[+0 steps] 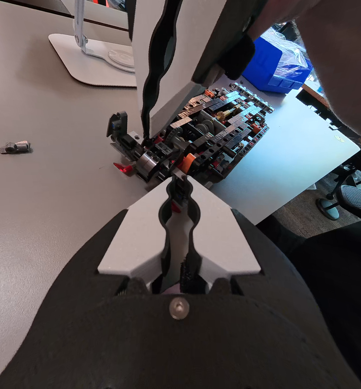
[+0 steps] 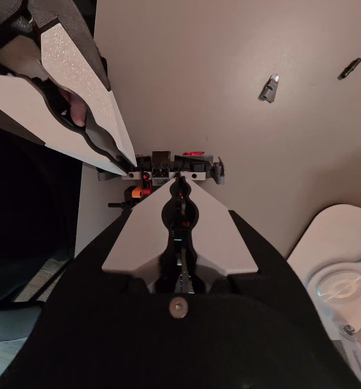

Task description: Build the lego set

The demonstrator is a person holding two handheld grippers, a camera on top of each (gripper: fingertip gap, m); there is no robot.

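The lego model (image 1: 217, 130), a long black and grey Technic chassis with orange and red parts, lies on the pale table (image 1: 49, 189). My left gripper (image 1: 178, 179) is shut on the model's near end, with small parts between the pads. My right gripper (image 1: 146, 139) comes down from above, shut on a part at the model's left end. In the right wrist view the right gripper (image 2: 178, 176) pinches the top of the model's end (image 2: 160, 157). The left gripper (image 2: 129, 169) grips that end's left corner. A clear red piece (image 1: 123, 168) sticks out of the model.
A loose grey piece (image 1: 15, 146) lies on the table to the left, also in the right wrist view (image 2: 270, 88), with a dark piece (image 2: 349, 68) beyond it. A white monitor base (image 1: 87, 61) stands behind. A blue bin (image 1: 270, 63) and an office chair (image 1: 354, 200) are past the table edge. Some 5 cm of space lies between my two pairs of fingers. About 12 cm separates my right fingertips from the loose grey piece (image 1: 15, 146). It turns up in the right wrist view (image 2: 270, 86) as well.
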